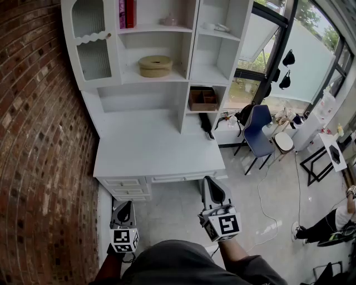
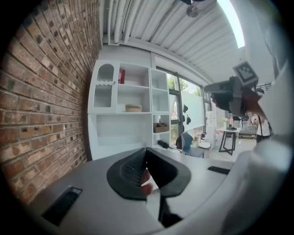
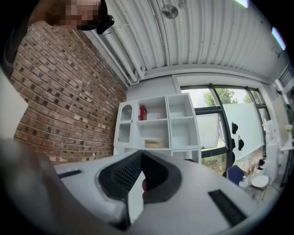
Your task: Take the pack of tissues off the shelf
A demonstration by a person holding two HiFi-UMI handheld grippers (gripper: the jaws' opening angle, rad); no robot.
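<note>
A white shelf unit [image 1: 186,83] stands over a white desk [image 1: 150,153] against the brick wall. A small pale flat item [image 1: 216,26], maybe the tissue pack, lies in the top right compartment; it is too small to be sure. Both grippers hang low in front of the desk, well short of the shelves. My left gripper [image 1: 127,204] is shut and empty, its jaws meeting at the tip [image 2: 146,150]. My right gripper [image 1: 209,180] is also shut with nothing held [image 3: 141,153]. The left gripper view catches the right gripper [image 2: 229,94] raised at upper right.
A round tan container [image 1: 155,65] sits on the middle shelf, red books [image 1: 127,13] above it, a brown box [image 1: 202,98] in the lower right cubby. A blue chair [image 1: 258,133] and cables stand to the right. A brick wall [image 1: 39,139] runs along the left.
</note>
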